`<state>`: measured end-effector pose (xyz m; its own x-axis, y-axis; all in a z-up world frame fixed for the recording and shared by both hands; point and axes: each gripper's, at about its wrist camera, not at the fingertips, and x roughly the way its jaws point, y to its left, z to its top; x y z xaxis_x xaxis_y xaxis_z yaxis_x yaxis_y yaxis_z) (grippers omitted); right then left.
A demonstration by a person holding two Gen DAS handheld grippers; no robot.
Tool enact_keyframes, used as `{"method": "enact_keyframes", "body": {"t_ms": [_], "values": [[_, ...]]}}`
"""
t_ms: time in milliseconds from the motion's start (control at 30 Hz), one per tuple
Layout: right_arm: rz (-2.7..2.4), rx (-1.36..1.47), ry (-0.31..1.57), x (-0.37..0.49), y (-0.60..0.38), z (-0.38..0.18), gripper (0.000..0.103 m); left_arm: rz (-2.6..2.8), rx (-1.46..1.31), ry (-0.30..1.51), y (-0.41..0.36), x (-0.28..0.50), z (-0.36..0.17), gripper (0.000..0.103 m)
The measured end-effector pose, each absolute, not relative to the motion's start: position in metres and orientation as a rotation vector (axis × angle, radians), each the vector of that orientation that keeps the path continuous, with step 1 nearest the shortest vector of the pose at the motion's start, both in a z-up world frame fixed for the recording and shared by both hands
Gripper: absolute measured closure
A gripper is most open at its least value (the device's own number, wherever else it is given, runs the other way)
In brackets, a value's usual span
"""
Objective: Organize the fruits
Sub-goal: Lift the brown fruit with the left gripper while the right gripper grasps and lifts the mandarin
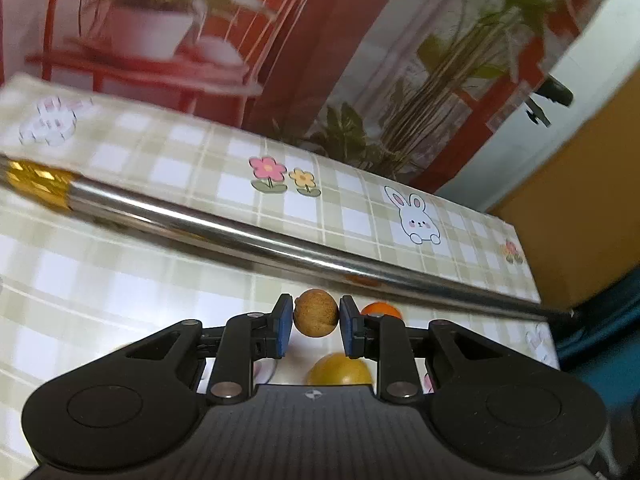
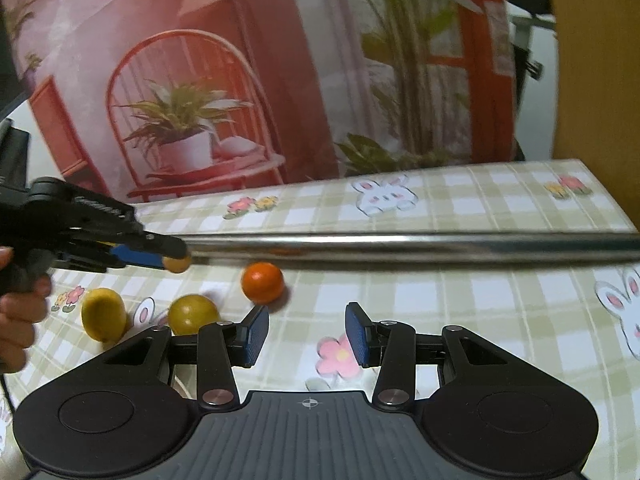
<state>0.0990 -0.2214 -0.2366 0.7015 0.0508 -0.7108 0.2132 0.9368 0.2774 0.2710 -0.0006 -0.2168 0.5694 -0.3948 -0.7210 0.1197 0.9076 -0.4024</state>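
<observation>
The left gripper (image 1: 316, 322), low centre of its own view, clamps its blue pads on a small round brown rough-skinned fruit (image 1: 316, 312) lifted above the green-checked cartoon tablecloth (image 1: 200, 168). Behind it a shiny metal rod (image 1: 280, 240) crosses the frame diagonally. In the right view, the right gripper (image 2: 307, 334) hangs with jaws apart, nothing between them; an orange round fruit (image 2: 262, 282) sits mid-frame, and two yellow round fruits (image 2: 103, 314) (image 2: 193, 314) lie lower left.

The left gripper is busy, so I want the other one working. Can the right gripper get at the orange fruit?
Probably yes: the right gripper is open and empty, the orange fruit lies just ahead on the tablecloth, and the metal rod lies beyond it.
</observation>
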Motion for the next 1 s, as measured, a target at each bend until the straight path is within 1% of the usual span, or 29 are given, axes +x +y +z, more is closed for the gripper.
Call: {"method": "enact_keyframes", "body": {"t_ms": [200, 433, 500, 600, 867, 967, 1000], "values": [[-0.018, 0.281, 0.75, 0.13, -0.209, -0.244, 0.063, -0.301, -0.187, 0.836, 0.007, 0.236, -0.2, 0.076], [0.011, 0.298, 0.784, 0.169, -0.201, -0.263, 0.063, -0.298, -0.069, 0.757, 0.011, 0.205, -0.189, 0.076], [0.013, 0.297, 0.802, 0.177, -0.198, -0.269, 0.063, -0.301, -0.055, 0.746, 0.011, 0.2, -0.189, 0.076], [0.011, 0.298, 0.839, 0.187, -0.195, -0.278, 0.06, -0.307, -0.031, 0.731, 0.009, 0.195, -0.189, 0.076], [-0.013, 0.316, 0.876, 0.194, -0.195, -0.289, 0.06, -0.308, -0.017, 0.736, 0.006, 0.185, -0.195, 0.076], [-0.012, 0.312, 0.883, 0.194, -0.195, -0.29, 0.063, -0.299, -0.03, 0.751, 0.009, 0.184, -0.198, 0.076], [-0.008, 0.313, 0.884, 0.194, -0.195, -0.29, 0.066, -0.296, -0.037, 0.756, 0.01, 0.185, -0.199, 0.076]]}}
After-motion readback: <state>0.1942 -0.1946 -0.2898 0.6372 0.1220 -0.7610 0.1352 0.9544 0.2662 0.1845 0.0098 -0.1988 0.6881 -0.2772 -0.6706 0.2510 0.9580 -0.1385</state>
